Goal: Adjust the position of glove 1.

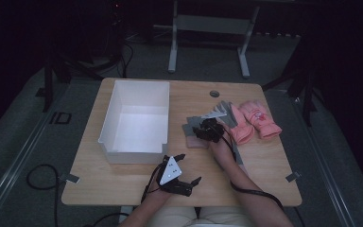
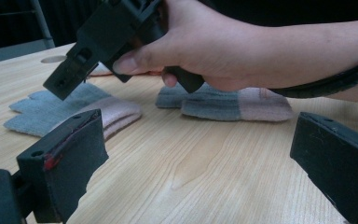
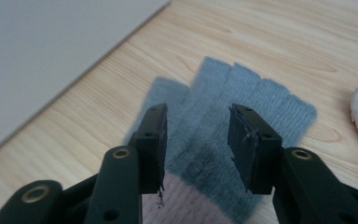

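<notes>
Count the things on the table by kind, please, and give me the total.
Grey knit gloves with pink cuffs: 2
Pink padded gloves: 2
White open bin: 1
Total: 5

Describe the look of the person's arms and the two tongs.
Both forearms are bare, no sleeves in view. The left tongs are black with a grey three-cornered plate on top; their pad shows a red edge. The right tongs are black, trailing a black cable.
</notes>
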Motion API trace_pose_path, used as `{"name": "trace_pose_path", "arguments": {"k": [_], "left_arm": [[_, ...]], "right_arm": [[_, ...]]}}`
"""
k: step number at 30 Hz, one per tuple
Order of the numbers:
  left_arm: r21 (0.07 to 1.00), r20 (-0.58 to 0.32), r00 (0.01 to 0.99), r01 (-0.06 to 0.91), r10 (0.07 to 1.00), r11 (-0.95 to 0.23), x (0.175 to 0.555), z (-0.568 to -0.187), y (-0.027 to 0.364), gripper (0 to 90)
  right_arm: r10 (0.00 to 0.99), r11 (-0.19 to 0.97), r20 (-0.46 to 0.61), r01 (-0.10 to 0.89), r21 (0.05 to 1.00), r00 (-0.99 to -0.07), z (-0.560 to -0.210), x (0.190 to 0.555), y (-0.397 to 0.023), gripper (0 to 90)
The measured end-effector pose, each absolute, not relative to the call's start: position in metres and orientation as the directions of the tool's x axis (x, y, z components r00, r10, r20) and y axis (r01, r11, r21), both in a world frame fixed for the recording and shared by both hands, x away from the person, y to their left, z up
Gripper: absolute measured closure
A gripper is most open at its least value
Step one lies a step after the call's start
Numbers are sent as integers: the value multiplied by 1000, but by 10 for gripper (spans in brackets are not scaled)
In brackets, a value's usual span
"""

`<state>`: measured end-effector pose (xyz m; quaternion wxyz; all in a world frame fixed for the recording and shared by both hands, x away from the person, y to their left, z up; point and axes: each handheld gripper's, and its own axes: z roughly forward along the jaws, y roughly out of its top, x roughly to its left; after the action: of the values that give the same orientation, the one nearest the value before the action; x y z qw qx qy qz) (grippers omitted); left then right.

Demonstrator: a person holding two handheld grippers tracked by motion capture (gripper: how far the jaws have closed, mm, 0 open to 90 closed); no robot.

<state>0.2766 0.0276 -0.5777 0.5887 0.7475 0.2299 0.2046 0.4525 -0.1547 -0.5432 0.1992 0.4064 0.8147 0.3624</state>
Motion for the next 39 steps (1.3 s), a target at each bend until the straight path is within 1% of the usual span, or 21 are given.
{"name": "trace_pose_path", "arguments": {"k": [5, 6, 7, 9, 11, 12, 14, 15, 16, 24, 25, 27, 29, 30, 31, 34, 39], "left_arm": [[975, 37, 810, 100, 585, -200, 276, -578, 28, 29], [975, 38, 808, 100, 588, -200, 276, -578, 28, 29], [975, 41, 808, 97, 588, -202, 276, -578, 27, 29], [975, 40, 808, 98, 588, -201, 276, -578, 27, 29], [975, 40, 808, 98, 588, -201, 276, -578, 27, 29], [974, 38, 808, 101, 588, -202, 276, -578, 27, 29], [974, 38, 808, 101, 588, -202, 276, -578, 28, 29], [974, 38, 808, 101, 588, -202, 276, -578, 28, 29], [974, 37, 808, 103, 589, -202, 276, -578, 27, 29], [974, 37, 808, 102, 588, -201, 276, -578, 28, 29], [975, 35, 807, 102, 589, -198, 276, -578, 28, 29], [975, 35, 807, 102, 590, -198, 276, -578, 28, 29], [974, 36, 808, 102, 588, -201, 276, -578, 28, 29], [974, 41, 806, 98, 590, -202, 276, -578, 28, 29], [974, 41, 806, 98, 590, -202, 276, -578, 28, 29], [974, 44, 806, 98, 590, -206, 276, -578, 27, 29], [974, 39, 806, 102, 591, -203, 276, -578, 27, 29]], "right_arm": [[815, 425, -55, 531, 733, -576, -549, 458, -153, 578], [824, 427, -49, 562, 708, -565, -556, 463, -153, 585], [826, 419, -39, 567, 709, -562, -558, 464, -153, 591], [828, 417, -33, 575, 704, -559, -557, 464, -153, 635], [830, 418, -36, 577, 702, -557, -557, 464, -152, 635], [834, 425, -53, 579, 695, -549, -557, 463, -150, 746], [840, 419, -49, 588, 692, -541, -557, 463, -148, 807], [840, 419, -49, 588, 692, -541, -557, 463, -148, 807], [848, 406, -39, 600, 689, -529, -556, 463, -147, 841], [857, 380, -17, 610, 696, -514, -546, 456, -145, 862], [863, 339, 17, 602, 723, -505, -533, 445, -149, 863], [863, 328, 24, 597, 732, -505, -527, 437, -150, 863], [863, 328, 24, 597, 732, -505, -527, 437, -150, 863], [867, 299, 42, 585, 754, -497, -515, 418, -152, 863], [867, 299, 42, 585, 754, -497, -515, 418, -152, 863], [869, 289, 50, 587, 756, -492, -513, 401, -153, 863], [872, 300, 50, 612, 731, -487, -530, 376, -156, 863]]}}
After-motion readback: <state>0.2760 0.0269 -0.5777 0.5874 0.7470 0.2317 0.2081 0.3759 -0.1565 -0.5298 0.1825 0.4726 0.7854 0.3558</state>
